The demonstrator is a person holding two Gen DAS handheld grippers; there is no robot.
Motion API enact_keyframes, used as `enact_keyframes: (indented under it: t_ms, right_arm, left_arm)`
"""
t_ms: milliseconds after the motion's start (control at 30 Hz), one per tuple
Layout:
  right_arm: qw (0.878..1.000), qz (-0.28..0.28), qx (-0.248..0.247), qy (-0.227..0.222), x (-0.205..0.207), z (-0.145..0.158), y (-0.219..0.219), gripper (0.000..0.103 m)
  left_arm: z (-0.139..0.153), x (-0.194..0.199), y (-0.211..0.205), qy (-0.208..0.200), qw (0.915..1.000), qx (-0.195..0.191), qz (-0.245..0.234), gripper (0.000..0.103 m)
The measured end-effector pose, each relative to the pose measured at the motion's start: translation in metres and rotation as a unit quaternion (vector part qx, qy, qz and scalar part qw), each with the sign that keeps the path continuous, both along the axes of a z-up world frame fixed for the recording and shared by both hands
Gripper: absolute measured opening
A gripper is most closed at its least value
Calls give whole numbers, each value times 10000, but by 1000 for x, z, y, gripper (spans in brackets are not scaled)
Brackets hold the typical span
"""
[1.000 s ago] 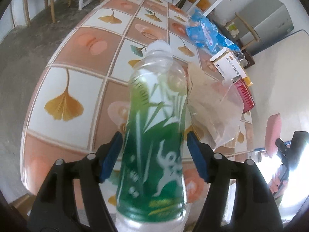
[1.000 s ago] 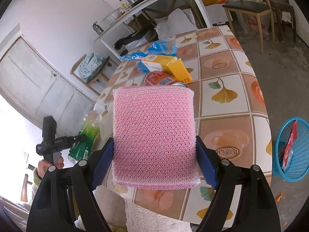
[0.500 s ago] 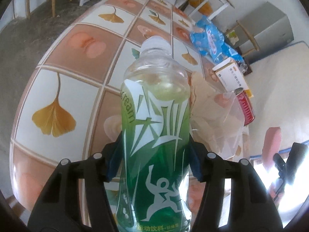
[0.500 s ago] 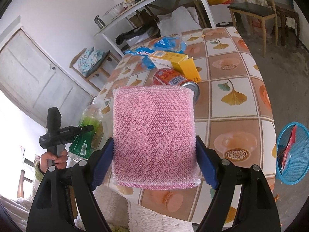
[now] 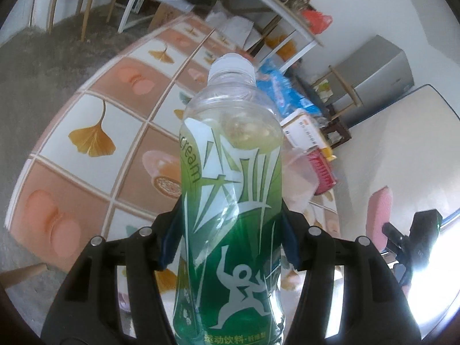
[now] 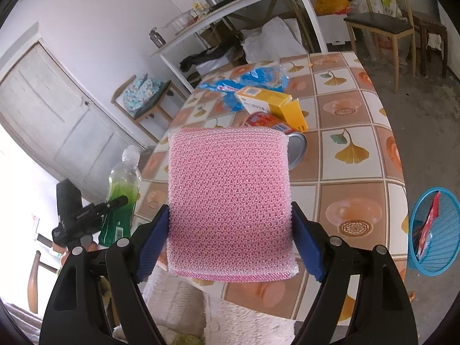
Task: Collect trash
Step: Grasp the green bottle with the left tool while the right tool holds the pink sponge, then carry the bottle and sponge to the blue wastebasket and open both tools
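Note:
My left gripper [image 5: 231, 241] is shut on a green-labelled plastic bottle [image 5: 230, 201] with a white cap, held upright above the tiled table [image 5: 95, 143]. The bottle also shows in the right wrist view [image 6: 122, 189], with the left gripper [image 6: 86, 215] around it. My right gripper [image 6: 230, 241] is shut on a pink mesh sponge [image 6: 230, 201], held above the table's near edge. The sponge shows at the right of the left wrist view [image 5: 379, 215]. A blue basket [image 6: 431, 230] with a red wrapper inside stands on the floor to the right of the table.
On the table lie a red can [image 6: 276, 126], a yellow box [image 6: 273, 100], a blue plastic bag [image 6: 250, 80] and a clear plastic bag [image 5: 299, 178]. Chairs [image 6: 382, 26] and a white shelf table [image 6: 244, 3] stand behind.
The left gripper closed on the bottle and lifted it, tilting the view up. The right gripper with the sponge stayed nearly still.

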State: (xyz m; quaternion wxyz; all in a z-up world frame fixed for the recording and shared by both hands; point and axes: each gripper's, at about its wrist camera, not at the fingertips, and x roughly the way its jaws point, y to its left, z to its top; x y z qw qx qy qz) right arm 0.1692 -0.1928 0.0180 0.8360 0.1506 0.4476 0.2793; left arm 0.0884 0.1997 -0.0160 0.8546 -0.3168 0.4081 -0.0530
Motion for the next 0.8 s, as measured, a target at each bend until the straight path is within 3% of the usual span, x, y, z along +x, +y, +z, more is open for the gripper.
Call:
enact_keyframes:
  t_ms: [233,467,633,800]
  right_arm:
    - [9991,-104,345,-210,-21,16,-25,78]
    - [9955,-533,655,-433,-47,24,-81,78]
    - [9886,-1149,813,-540,-73,25,-139,78]
    - [9736,-2042,836,-581,-110,21,-209,78]
  left_arm:
    - [40,-21,-40,-447,9981,199,-372,56]
    - [71,-11,-105,-732,9914,214,-1068,56]
    - [84,10,-167,-808,9808,195,-1766,56]
    - [88,38,-250,-740,9600,141,-2698,56]
